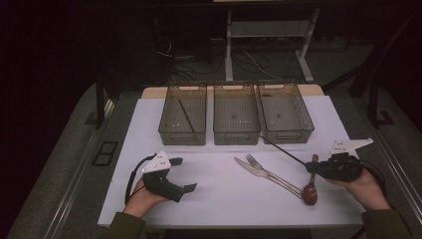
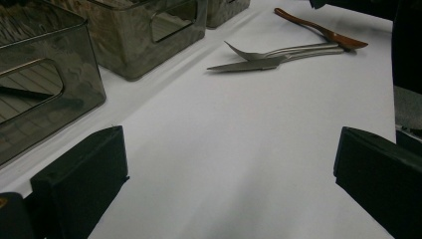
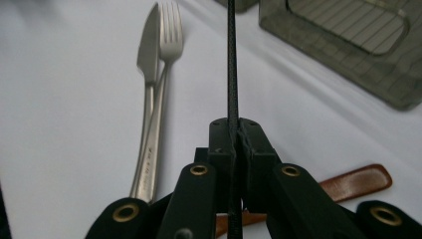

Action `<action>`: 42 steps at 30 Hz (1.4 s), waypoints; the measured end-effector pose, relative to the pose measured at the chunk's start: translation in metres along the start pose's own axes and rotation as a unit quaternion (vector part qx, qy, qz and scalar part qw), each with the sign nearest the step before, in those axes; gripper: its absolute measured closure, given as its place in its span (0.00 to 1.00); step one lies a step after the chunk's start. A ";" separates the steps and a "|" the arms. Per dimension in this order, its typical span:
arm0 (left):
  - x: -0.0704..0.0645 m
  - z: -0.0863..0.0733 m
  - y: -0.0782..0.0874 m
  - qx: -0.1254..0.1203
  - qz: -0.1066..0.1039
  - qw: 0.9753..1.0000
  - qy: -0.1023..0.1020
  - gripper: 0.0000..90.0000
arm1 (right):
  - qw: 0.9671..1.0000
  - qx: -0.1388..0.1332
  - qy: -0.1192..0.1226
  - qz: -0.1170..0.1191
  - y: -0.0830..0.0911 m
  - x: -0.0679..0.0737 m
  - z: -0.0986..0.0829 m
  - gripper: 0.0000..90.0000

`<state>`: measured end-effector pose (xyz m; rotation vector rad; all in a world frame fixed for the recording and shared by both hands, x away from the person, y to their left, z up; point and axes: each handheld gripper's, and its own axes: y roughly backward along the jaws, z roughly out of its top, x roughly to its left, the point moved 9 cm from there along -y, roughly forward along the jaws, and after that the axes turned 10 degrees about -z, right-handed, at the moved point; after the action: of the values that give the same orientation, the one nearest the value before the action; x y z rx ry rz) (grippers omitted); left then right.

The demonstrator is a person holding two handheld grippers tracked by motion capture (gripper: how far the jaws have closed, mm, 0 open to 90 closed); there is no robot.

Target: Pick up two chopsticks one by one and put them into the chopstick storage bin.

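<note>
My right gripper (image 1: 313,168) (image 3: 234,130) is shut on a thin black chopstick (image 1: 281,149) (image 3: 232,59) that points up and left toward the bins. A metal fork (image 1: 262,169) (image 3: 169,35) and knife (image 1: 247,166) (image 3: 148,50) lie side by side mid-table. A brown wooden spoon (image 1: 310,191) (image 3: 359,181) lies just under the right gripper. My left gripper (image 1: 184,174) (image 2: 229,179) rests at the front left, open, with bare white table between its jaws. Another black chopstick (image 1: 186,115) lies in the left bin (image 1: 182,135).
Three smoky transparent bins stand in a row at the back of the white table top (image 1: 219,194); the middle bin (image 1: 236,135) and right bin (image 1: 286,135) look bare. In the left gripper view the fork (image 2: 278,51), knife (image 2: 249,64) and spoon (image 2: 323,32) lie ahead.
</note>
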<state>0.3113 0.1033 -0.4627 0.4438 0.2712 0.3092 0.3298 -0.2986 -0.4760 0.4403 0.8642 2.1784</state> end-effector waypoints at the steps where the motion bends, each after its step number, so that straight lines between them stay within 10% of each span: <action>1: 0.000 0.000 0.000 0.000 0.000 1.000 0.000 0.00 | 1.000 -0.006 -0.002 0.001 0.001 0.000 0.002 0.93; 42: -0.002 0.002 -0.001 -0.003 -0.003 1.000 0.001 0.00 | 0.999 -0.030 0.010 0.029 -0.019 0.041 0.094 0.93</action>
<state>0.3105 0.1010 -0.4606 0.4365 0.2724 0.3050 0.3626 -0.2168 -0.4200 0.4185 0.8028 2.2596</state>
